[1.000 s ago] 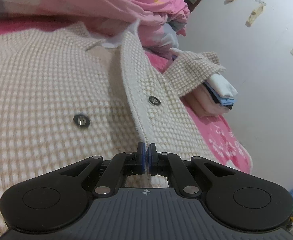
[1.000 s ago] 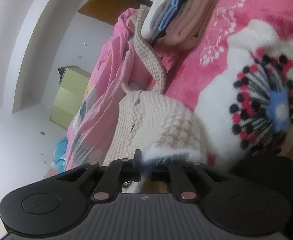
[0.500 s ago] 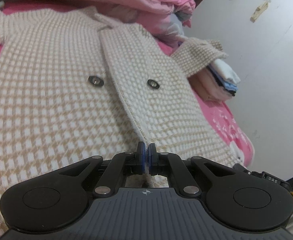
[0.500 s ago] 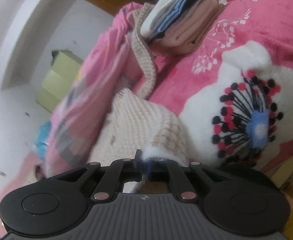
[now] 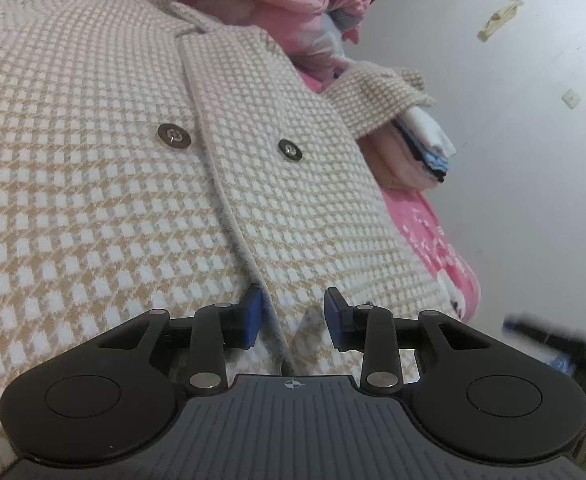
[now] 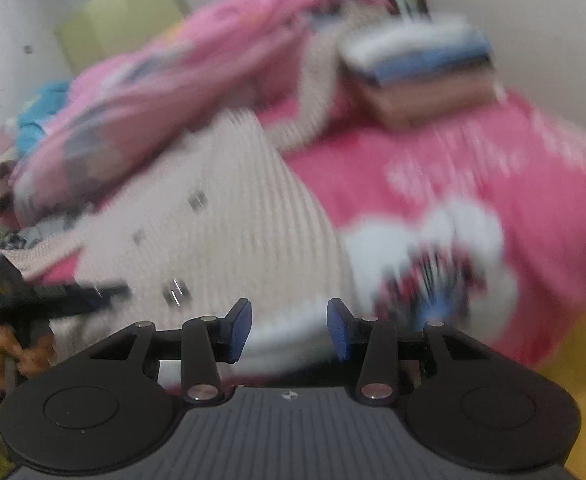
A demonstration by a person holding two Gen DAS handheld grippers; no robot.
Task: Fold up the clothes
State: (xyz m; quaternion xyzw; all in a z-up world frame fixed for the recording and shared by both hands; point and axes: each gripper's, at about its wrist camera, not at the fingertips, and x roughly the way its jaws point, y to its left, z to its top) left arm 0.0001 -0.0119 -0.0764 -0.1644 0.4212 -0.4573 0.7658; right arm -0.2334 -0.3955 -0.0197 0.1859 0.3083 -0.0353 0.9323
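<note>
Opening my left gripper (image 5: 291, 318), I see its blue pads parting over the front edge of the checked jacket (image 5: 93, 200) near the hem, the cloth lying between them but no longer pinched. My right gripper (image 6: 289, 328) is opening too, with nothing clamped; its view is badly smeared, so I can only say the jacket's pale hem sits just below the pads. The jacket lies spread face up on the pink blanket (image 6: 473, 168), front panels overlapped, two metal buttons (image 5: 173, 136) showing, and one sleeve (image 5: 377, 96) draped onto the stack of folded clothes (image 5: 421, 152) beyond it. I judge the laying-out is done and the folding proper not yet begun: sleeves want bringing in, then the body doubled, then it joins the stack.
</note>
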